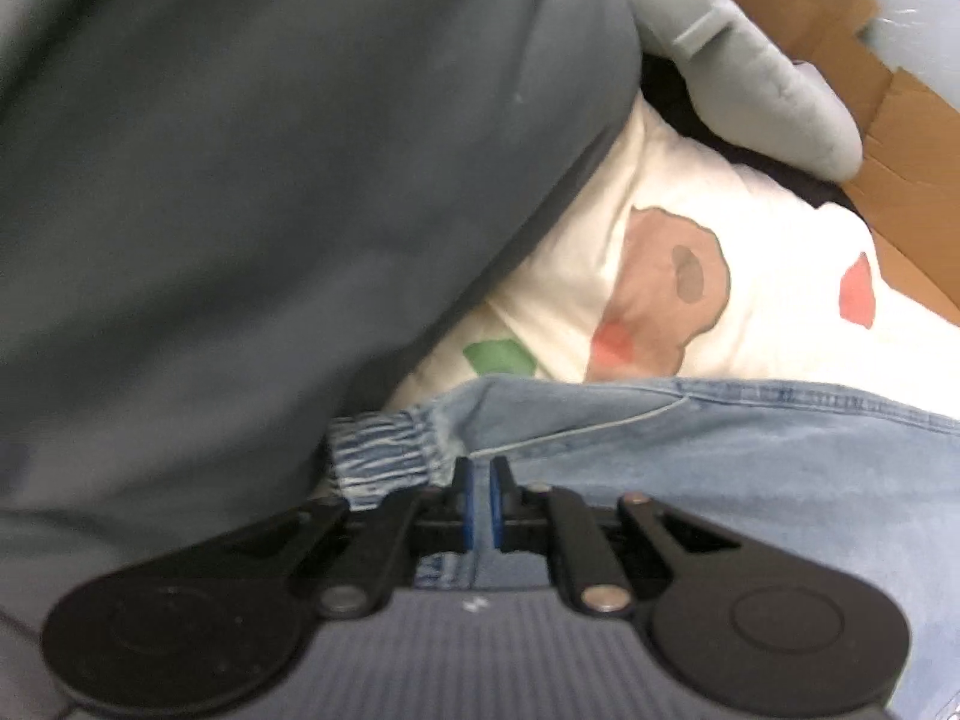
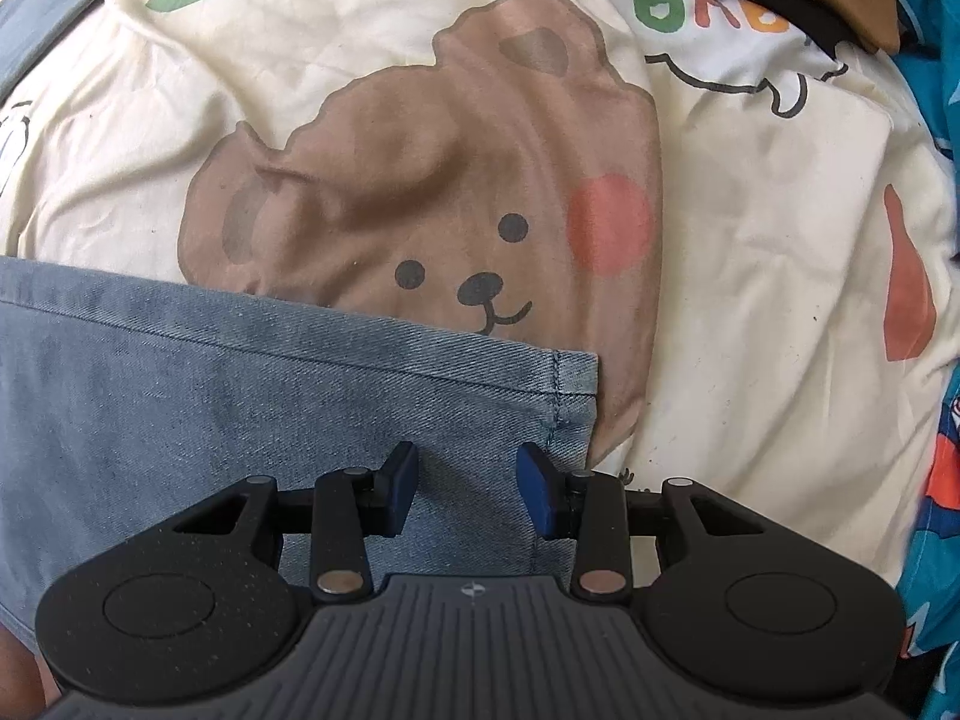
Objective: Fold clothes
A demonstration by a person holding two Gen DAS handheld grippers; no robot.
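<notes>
Lying on the bear-print sheet (image 2: 420, 138), the denim garment (image 2: 240, 408) is apparently being gripped at its waistband by the nearly closed left gripper (image 1: 480, 498) for folding, while the half-open right gripper (image 2: 468, 489) is being held above the hem, empty.

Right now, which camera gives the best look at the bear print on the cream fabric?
The right wrist view. There the bear print shows nearly whole, with both ears, eyes, nose and a pink cheek; only its lower edge is hidden under the denim garment. The left wrist view catches just a blurred part, one ear and a pink patch, behind the denim.
</notes>
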